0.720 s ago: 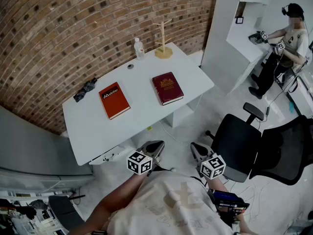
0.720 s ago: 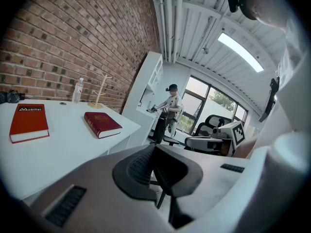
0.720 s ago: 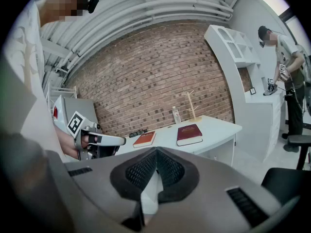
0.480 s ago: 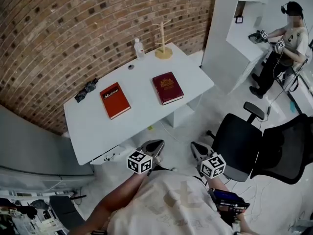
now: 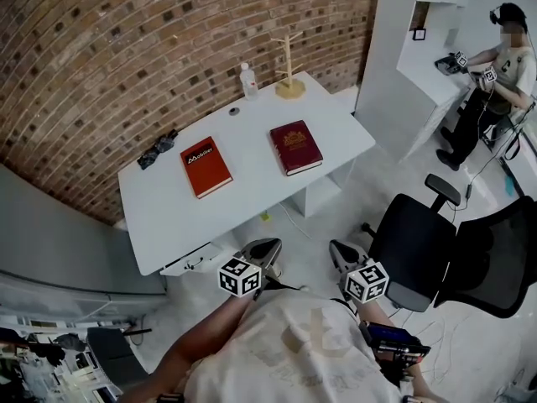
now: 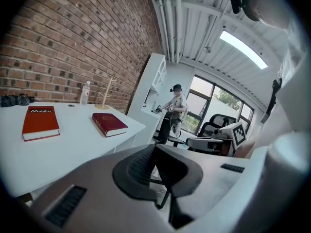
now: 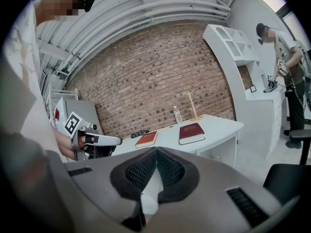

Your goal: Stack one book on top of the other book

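Nothing is lifted yet. The orange book (image 5: 206,166) and dark red book (image 5: 295,147) are laid apart on the desk (image 5: 172,221). The left gripper (image 5: 265,250) and right gripper (image 5: 339,253) are held short of it, jaws closed, empty. Next, one book must be reached.

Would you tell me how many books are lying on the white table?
2: an orange-red book toward the left of the table in the head view, and a dark red book apart to its right. None look hidden.
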A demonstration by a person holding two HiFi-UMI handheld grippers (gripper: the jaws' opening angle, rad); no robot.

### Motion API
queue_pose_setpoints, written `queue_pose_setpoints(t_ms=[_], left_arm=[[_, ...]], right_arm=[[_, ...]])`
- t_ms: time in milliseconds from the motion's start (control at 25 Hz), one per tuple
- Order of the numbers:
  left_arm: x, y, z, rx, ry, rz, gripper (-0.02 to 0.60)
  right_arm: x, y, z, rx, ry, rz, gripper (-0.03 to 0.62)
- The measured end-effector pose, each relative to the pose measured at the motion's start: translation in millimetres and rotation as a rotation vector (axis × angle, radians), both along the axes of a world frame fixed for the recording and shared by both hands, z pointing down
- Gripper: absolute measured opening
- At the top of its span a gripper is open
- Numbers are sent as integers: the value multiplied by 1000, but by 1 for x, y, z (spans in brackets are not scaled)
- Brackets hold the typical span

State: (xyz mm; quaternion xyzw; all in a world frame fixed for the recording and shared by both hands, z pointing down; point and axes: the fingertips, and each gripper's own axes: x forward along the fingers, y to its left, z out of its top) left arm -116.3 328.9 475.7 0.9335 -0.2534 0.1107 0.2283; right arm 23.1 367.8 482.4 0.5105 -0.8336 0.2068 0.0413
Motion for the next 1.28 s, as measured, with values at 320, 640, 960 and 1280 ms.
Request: queue_pose_setpoints(t_ms=[320,640,960,1280], left_arm=[[8,3,1,4,9,4,20],[5,-8,-4,1,6,-3,19],[6,-39,8,-44,12,3,20],[12,-89,9,-49,9,24,20]], right_arm=[[10,8,2,-10,5,12,21],[12,-7,-2,-20,5,8,21],[10,-41,-5,-42,9,13,21],[19,-87,-1,-59,2,43,21]])
